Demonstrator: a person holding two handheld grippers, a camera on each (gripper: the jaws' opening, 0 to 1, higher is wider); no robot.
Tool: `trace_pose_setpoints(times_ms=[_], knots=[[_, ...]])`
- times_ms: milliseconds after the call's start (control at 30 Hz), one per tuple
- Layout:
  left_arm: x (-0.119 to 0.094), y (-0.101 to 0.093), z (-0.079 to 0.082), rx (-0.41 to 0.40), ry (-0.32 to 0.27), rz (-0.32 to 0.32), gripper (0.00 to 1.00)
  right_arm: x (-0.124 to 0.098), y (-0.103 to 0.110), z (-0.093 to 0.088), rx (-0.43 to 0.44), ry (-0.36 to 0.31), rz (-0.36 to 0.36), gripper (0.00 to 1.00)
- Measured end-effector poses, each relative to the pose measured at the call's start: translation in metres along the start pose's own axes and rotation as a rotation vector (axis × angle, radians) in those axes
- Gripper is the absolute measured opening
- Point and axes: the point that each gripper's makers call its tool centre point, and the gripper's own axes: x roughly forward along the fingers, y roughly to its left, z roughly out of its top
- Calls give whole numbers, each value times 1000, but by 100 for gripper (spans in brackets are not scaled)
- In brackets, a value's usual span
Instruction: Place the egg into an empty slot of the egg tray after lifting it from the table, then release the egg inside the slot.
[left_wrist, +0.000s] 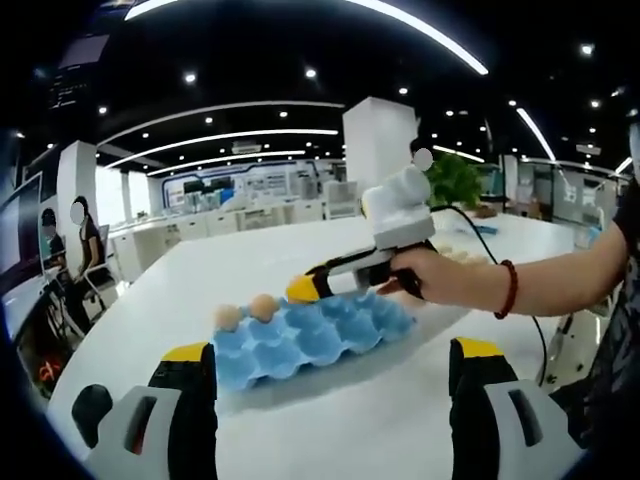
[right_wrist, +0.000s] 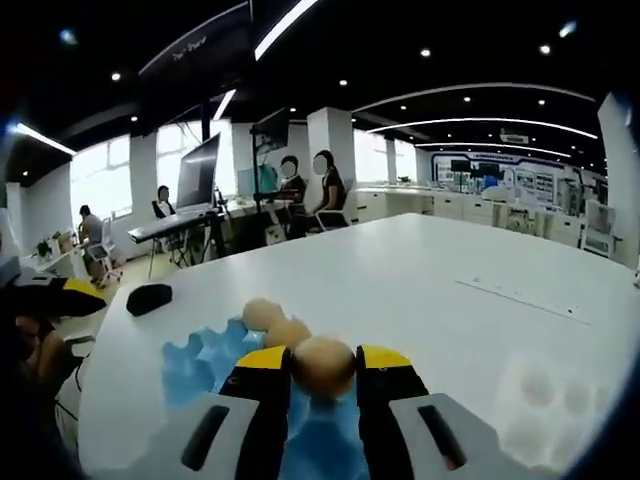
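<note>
Clearly the lift is done: the right tongs (right_wrist: 323, 372) are clamped on the egg (right_wrist: 324, 366), carrying it above the blue egg tray (left_wrist: 310, 338), off the white counter (right_wrist: 420, 270). In the left gripper view the same tongs reach over the tray's far side, held by a hand (left_wrist: 440, 277) with a red bracelet. Two more eggs (left_wrist: 245, 312) already sit in slots at one corner of the tray, just beyond the held egg in the right gripper view; the remaining slots look empty. The left tongs (left_wrist: 335, 375) hang open on the near side of the tray, gripping nothing. What remains, by my judgement, is lowering the egg into a free slot beside the filled ones and letting go.
</note>
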Motion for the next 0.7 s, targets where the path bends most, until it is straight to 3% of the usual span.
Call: trace_pose_setpoints(times_ms=[700], knots=[[6,7,-10,-16,22,-3,98,14,-3,-13,40,22,3,27]])
